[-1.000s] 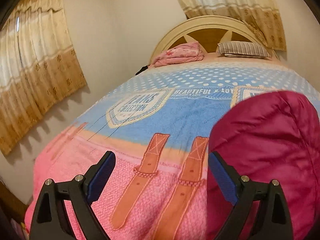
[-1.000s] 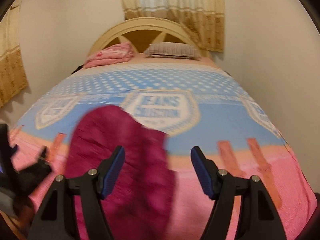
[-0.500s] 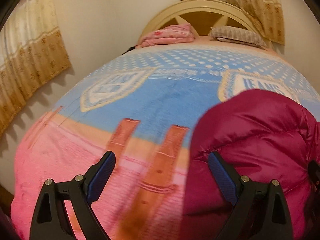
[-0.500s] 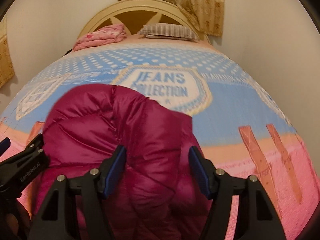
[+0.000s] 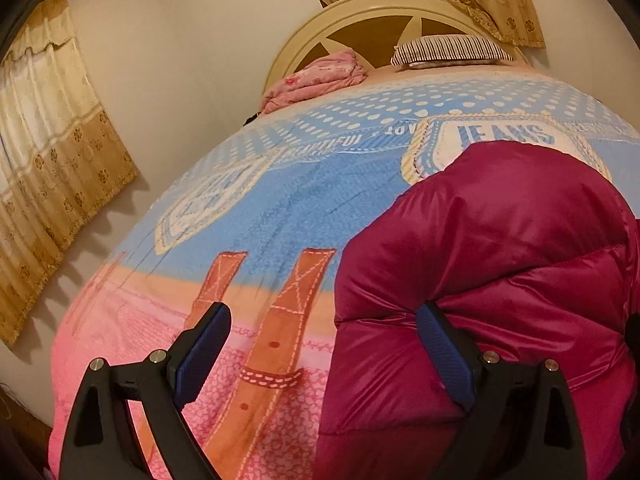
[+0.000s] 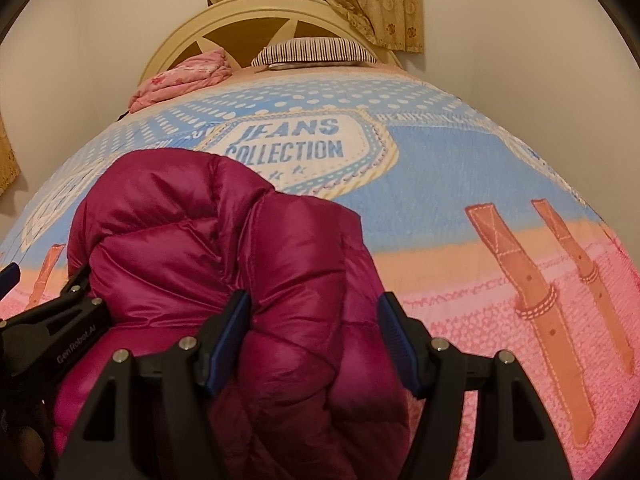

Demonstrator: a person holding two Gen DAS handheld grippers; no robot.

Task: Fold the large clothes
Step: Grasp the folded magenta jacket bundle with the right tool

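A magenta puffer jacket (image 5: 500, 264) lies bunched in a heap on the near part of the bed; it also shows in the right wrist view (image 6: 224, 248). My left gripper (image 5: 324, 356) is open at the jacket's left edge, its right finger against the fabric and its left finger over the blanket. My right gripper (image 6: 314, 340) is open with a puffy fold of the jacket between its fingers. The left gripper's body shows at the lower left of the right wrist view (image 6: 60, 328).
The bed is covered by a blue and pink printed blanket (image 6: 460, 200). A folded pink quilt (image 5: 316, 76) and a striped pillow (image 5: 448, 50) lie by the headboard (image 6: 276, 16). Walls and curtains (image 5: 44, 160) stand close on both sides.
Both grippers have moved down and closer to the jacket. The jacket has settled onto the bed, and the right gripper's fingers now straddle a fold of it.
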